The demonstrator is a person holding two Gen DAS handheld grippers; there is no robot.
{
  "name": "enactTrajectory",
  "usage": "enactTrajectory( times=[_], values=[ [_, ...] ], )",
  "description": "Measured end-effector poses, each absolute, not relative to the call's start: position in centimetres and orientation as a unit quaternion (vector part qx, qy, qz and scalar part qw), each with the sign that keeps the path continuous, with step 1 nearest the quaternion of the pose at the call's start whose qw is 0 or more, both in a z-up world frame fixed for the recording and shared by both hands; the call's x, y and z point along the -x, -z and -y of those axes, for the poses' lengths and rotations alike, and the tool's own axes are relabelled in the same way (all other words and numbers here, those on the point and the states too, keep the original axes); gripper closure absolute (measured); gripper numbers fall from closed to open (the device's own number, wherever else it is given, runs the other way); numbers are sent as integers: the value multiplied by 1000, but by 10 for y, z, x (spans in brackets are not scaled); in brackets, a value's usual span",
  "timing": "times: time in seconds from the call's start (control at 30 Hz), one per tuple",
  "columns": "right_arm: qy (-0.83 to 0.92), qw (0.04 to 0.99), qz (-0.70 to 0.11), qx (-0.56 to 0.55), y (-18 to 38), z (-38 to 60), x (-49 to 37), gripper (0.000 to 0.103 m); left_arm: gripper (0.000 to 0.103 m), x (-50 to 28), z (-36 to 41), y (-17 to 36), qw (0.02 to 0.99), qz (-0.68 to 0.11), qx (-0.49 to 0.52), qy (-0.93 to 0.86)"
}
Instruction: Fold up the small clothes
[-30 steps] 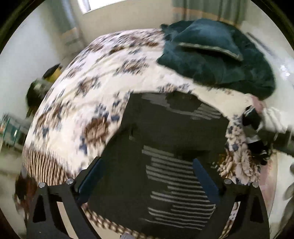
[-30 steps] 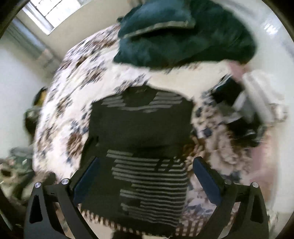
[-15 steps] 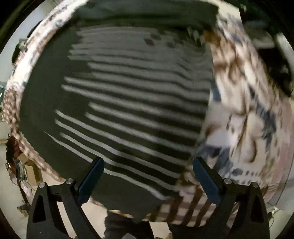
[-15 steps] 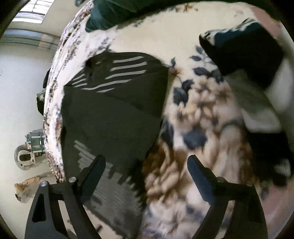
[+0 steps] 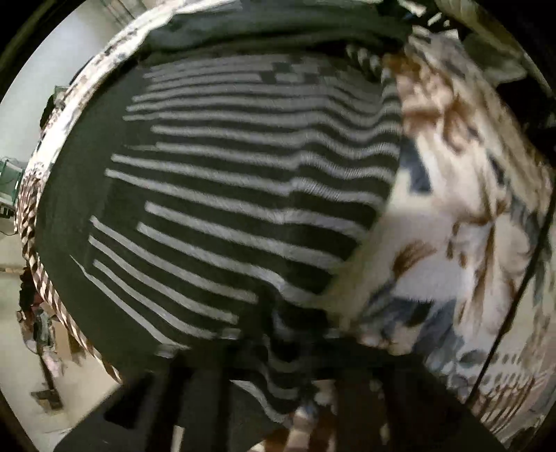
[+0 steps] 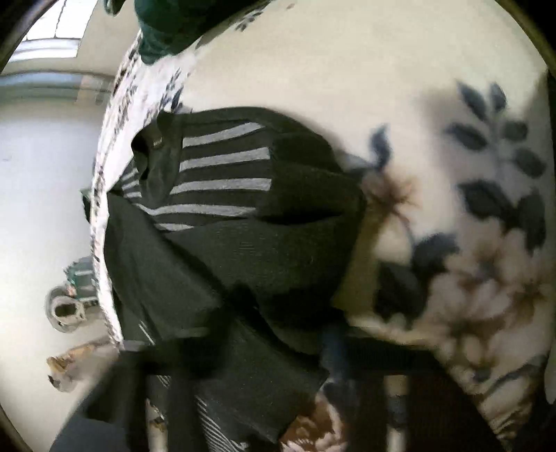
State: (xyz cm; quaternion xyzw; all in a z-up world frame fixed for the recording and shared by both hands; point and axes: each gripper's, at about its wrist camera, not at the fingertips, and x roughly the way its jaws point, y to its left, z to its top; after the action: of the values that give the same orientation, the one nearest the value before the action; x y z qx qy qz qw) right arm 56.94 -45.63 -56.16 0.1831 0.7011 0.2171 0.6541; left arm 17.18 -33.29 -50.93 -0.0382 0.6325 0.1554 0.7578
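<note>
My left gripper [image 5: 278,368] is pinched on the bottom edge of the striped top [image 5: 243,194]. My right gripper [image 6: 264,347] is squeezed on the dark cloth of the same top, on its right side. The top is black with gray stripes and lies on the flowery blanket [image 5: 462,222]. A small tag sits at the neck [image 6: 157,140], but I cannot read it. A dark green blanket [image 6: 166,31] lies at the far end.

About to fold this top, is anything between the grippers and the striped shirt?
Nothing visible. The striped shirt lies bare on the floral blanket, and both views show its fabric bunched right at the blurred grippers; whether they have closed on it cannot be told.
</note>
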Motion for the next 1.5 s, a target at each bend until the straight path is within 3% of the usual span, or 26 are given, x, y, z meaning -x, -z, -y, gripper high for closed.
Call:
enactTrajectory(
  times=[0.03, 0.13, 0.43, 0.67, 1.03, 1.27, 1.33, 1.4, 1.47, 1.5],
  values=[
    [-218, 660, -698, -175, 556, 453, -570, 90, 98, -170, 330, 504, 762, -627, 46, -155],
    [-225, 668, -692, -157, 535, 445, -570, 95, 99, -162, 311, 476, 780, -602, 73, -156],
    [-256, 678, -677, -127, 448, 394, -583, 97, 99, -156, 234, 401, 798, -548, 182, -172],
    [-277, 679, -674, -87, 399, 269, -608, 97, 99, -156, 130, 400, 784, -534, 253, -190],
    [-249, 673, -696, 13, 461, 24, -654, 98, 99, -163, -34, 448, 747, -526, 358, -195],
    [-197, 650, -732, 61, 533, -59, -666, 97, 97, -166, -98, 506, 704, -546, 418, -178],
    [-190, 644, -740, 45, 540, -60, -668, 92, 92, -158, -111, 517, 684, -544, 456, -168],
    [-214, 643, -735, 6, 529, -53, -664, 73, 82, -144, -123, 516, 672, -531, 492, -161],
    [-227, 650, -725, -10, 511, -42, -654, 39, 75, -125, -133, 507, 671, -517, 505, -167],
    [-237, 657, -715, -17, 498, -34, -643, 38, 73, -116, -138, 502, 670, -511, 510, -169]
  ],
)
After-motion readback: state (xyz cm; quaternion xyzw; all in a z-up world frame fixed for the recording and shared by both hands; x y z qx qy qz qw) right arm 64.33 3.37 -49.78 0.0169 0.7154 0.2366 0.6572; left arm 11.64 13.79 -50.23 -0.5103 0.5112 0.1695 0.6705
